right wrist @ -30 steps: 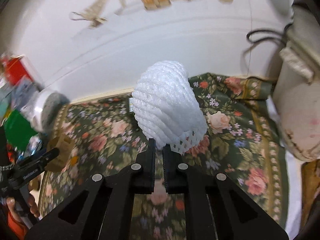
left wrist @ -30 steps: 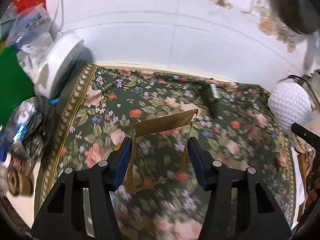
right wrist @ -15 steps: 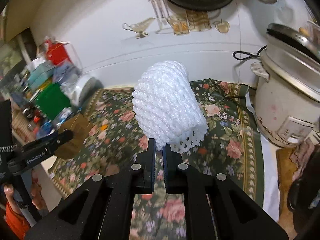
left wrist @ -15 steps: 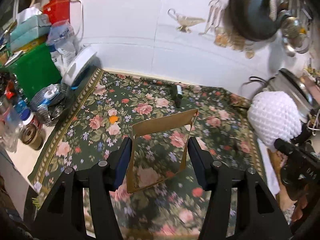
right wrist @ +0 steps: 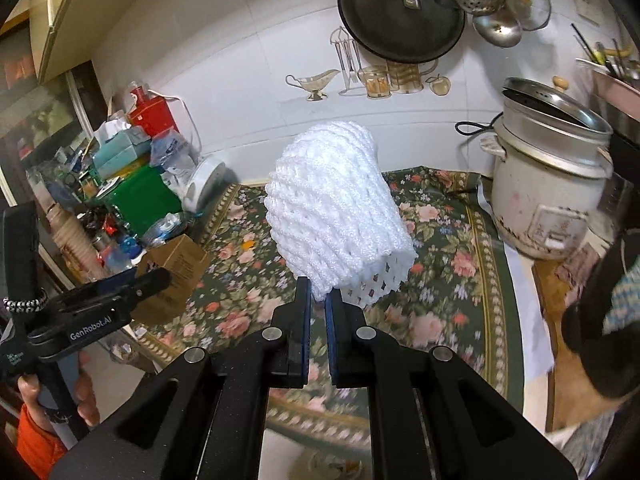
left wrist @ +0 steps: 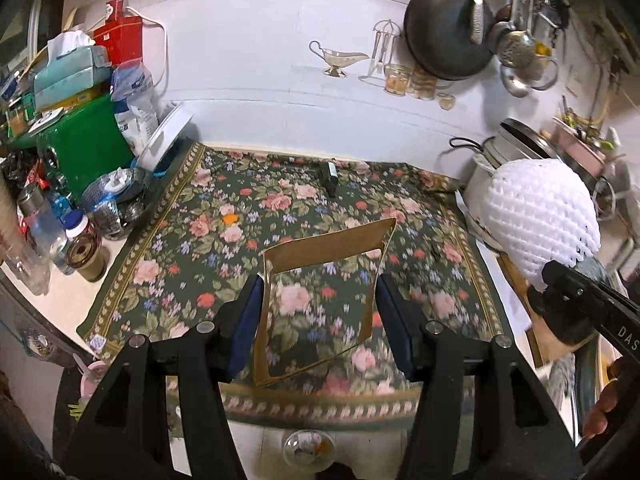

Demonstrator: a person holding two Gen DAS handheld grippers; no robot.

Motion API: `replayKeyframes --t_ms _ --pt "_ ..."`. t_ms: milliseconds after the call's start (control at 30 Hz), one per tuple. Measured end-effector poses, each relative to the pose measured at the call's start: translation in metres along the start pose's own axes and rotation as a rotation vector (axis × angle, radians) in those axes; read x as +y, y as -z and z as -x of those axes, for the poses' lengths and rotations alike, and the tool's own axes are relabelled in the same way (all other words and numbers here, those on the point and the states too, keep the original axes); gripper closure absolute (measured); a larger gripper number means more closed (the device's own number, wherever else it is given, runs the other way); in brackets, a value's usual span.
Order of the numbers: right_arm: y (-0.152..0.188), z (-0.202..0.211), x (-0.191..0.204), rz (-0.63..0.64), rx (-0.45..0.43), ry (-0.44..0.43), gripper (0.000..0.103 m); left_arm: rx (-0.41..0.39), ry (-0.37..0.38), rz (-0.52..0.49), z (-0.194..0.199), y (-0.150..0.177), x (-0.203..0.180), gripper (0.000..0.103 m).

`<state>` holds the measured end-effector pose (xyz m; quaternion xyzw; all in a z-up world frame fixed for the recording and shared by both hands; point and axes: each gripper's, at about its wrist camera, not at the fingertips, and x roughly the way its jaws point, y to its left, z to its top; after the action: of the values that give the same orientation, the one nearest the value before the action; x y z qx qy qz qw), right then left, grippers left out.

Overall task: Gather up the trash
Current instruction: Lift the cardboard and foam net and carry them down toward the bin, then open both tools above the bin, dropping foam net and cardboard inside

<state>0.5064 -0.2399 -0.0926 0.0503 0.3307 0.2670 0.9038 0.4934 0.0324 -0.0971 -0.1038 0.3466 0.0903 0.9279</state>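
Note:
My left gripper (left wrist: pixel 320 304) is shut on an open-ended brown cardboard box sleeve (left wrist: pixel 332 250) and holds it in the air above the floral cloth (left wrist: pixel 192 264); the cloth shows through it. The box also shows in the right wrist view (right wrist: pixel 172 256). My right gripper (right wrist: pixel 316 304) is shut on the edge of a white foam fruit net (right wrist: pixel 336 212), held upright above the cloth. The net also shows in the left wrist view (left wrist: pixel 536 216), at the right, above the right gripper's finger (left wrist: pixel 568 284).
A small dark object (left wrist: pixel 330 176) lies on the cloth near the back wall. A rice cooker (right wrist: pixel 548 184) stands at the right. Bottles, jars and a green box (left wrist: pixel 86 148) crowd the left side. A black pan (right wrist: pixel 400 12) and ladles hang on the wall.
Both grippers have pulled back and up from the counter with their loads. More of the cloth, its front edge and the wall now show. Both grips are unchanged.

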Motion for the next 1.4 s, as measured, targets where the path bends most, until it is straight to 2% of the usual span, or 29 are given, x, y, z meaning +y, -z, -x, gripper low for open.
replayKeyframes --t_ms 167,400,667,800,933,1133,1333,1400 --pt "0.036 0.013 0.035 -0.038 0.007 0.025 0.097 0.023 0.013 -0.037 0.029 0.039 0.025 0.047" --pt "0.101 0.014 0.076 -0.099 0.079 0.025 0.097 0.121 0.009 -0.067 0.061 0.114 0.064 0.047" --pt "0.185 0.002 0.079 -0.158 0.243 0.057 0.097 0.295 0.032 -0.053 0.038 0.185 0.080 0.047" --pt "0.228 -0.017 0.061 -0.185 0.351 0.104 0.097 0.374 0.037 -0.046 0.008 0.223 0.079 0.047" --pt "0.277 -0.048 0.037 -0.201 0.451 0.122 0.097 0.438 0.020 -0.039 -0.038 0.271 0.076 0.047" --pt "0.361 -0.120 -0.007 -0.252 0.578 0.133 0.097 0.573 0.028 0.029 -0.134 0.363 0.074 0.047" --pt "0.448 -0.204 -0.048 -0.278 0.656 0.126 0.096 0.595 -0.004 0.039 -0.214 0.449 0.080 0.047" --pt "0.475 -0.233 -0.059 -0.266 0.675 0.125 0.096 0.589 -0.039 0.024 -0.244 0.477 0.085 0.047"
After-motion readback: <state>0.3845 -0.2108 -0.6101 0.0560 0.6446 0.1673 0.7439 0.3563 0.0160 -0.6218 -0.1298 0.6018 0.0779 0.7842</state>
